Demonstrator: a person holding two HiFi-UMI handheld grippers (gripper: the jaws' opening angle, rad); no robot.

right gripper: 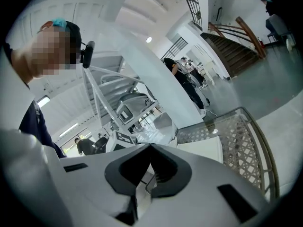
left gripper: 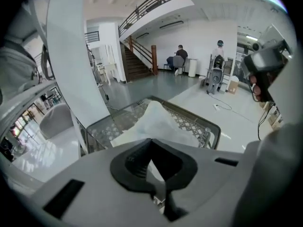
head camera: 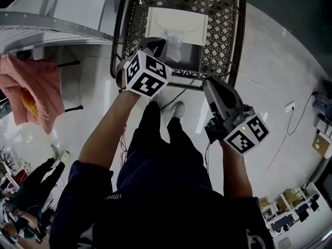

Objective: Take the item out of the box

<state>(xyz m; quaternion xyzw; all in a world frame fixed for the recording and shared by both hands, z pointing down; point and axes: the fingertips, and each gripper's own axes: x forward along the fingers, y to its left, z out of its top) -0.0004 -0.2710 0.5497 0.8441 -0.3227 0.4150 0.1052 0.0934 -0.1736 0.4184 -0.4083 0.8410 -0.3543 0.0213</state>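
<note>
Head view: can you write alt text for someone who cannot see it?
A person's left gripper pinches a soft white bundle over an open white box inside a dark metal mesh basket. The right gripper hovers shut nearby.

A pink cloth point(head camera: 44, 82) hangs left; a staircase point(left gripper: 137, 64) rises beyond.

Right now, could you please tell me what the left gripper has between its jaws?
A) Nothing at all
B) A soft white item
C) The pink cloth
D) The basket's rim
B: in its own view the left gripper is shut on the soft white item, which the head view shows over the white box in the basket.
</note>
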